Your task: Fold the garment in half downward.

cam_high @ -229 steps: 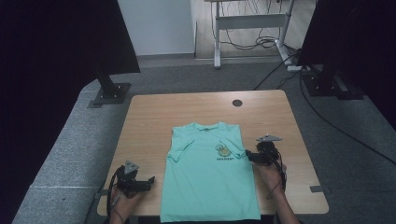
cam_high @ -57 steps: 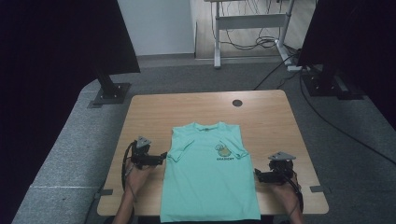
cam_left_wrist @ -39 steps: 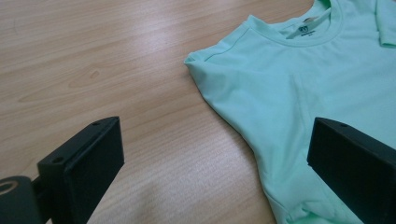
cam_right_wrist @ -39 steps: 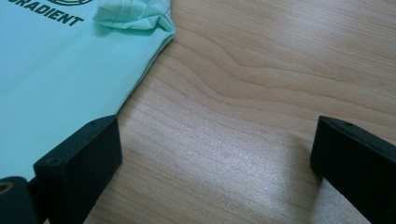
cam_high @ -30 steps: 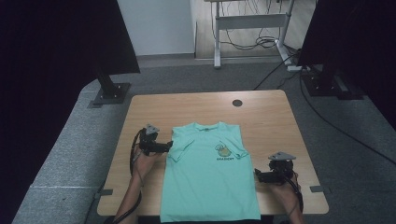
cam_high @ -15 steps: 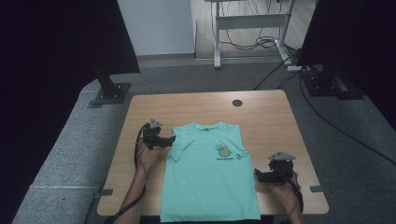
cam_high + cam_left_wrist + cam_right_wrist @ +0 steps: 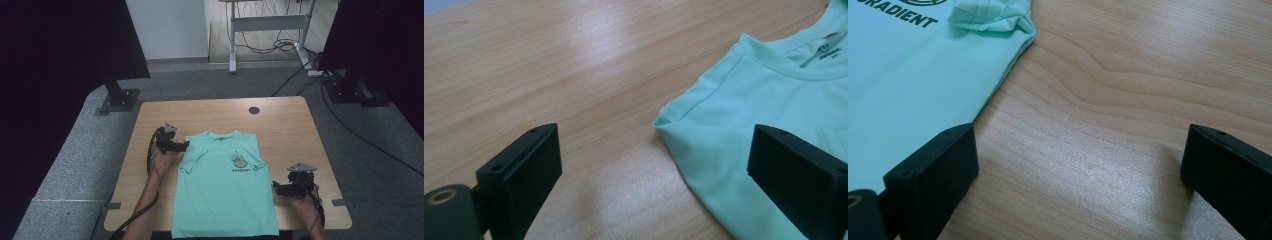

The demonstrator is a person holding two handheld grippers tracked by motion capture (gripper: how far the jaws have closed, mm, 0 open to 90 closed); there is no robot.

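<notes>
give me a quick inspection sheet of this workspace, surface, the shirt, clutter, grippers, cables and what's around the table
Surface: wooden table, round hole near the far edge.
Job's things: mint t-shirt lying flat, both sleeves folded in, hem at the near edge.
Clutter: nothing seen.
Grippers: left gripper open at the shirt's left shoulder, not gripping; right gripper open beside the shirt's right edge, over bare wood.
Cables: one trails from each gripper along the forearm; more on the floor at right.
Surroundings: grey carpet, black panels on stands, a white desk frame behind.
</notes>
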